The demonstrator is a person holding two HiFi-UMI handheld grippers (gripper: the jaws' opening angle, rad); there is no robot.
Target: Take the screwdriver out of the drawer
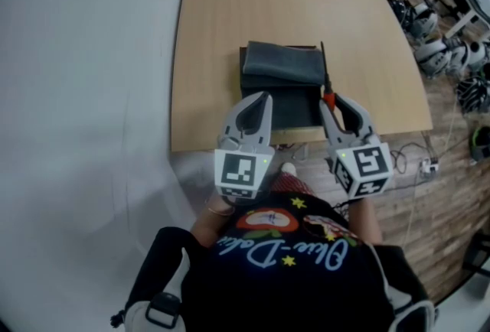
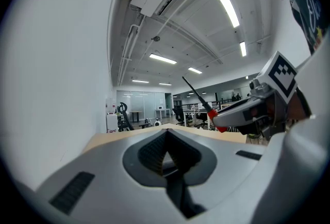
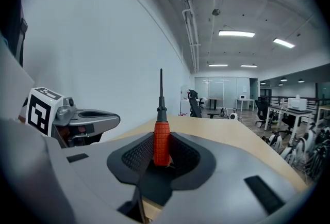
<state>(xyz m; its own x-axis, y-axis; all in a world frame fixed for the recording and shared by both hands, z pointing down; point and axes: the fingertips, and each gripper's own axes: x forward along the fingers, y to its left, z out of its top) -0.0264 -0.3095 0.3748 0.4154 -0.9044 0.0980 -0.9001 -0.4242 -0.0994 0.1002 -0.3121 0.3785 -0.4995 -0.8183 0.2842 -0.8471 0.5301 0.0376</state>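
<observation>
The screwdriver point(image 1: 328, 99) has a red ribbed handle and a thin black shaft that points away from me. My right gripper point(image 1: 331, 101) is shut on the handle point(image 3: 161, 143), and the shaft rises straight ahead between its jaws. It hangs just above the right edge of the dark grey drawer box point(image 1: 295, 115) in the middle of the wooden table point(image 1: 207, 32). My left gripper point(image 1: 263, 98) hovers over the box's near left corner, its jaws together with nothing in them point(image 2: 166, 134). In the left gripper view, the screwdriver point(image 2: 212, 113) shows at the right.
A folded grey cover point(image 1: 285, 63) lies on the back of the box. The table's near edge point(image 1: 199, 143) is just below the grippers. A white wall point(image 1: 84, 93) runs along the left. Helmets point(image 1: 440, 51) and cables point(image 1: 417, 158) lie on the wood floor at right.
</observation>
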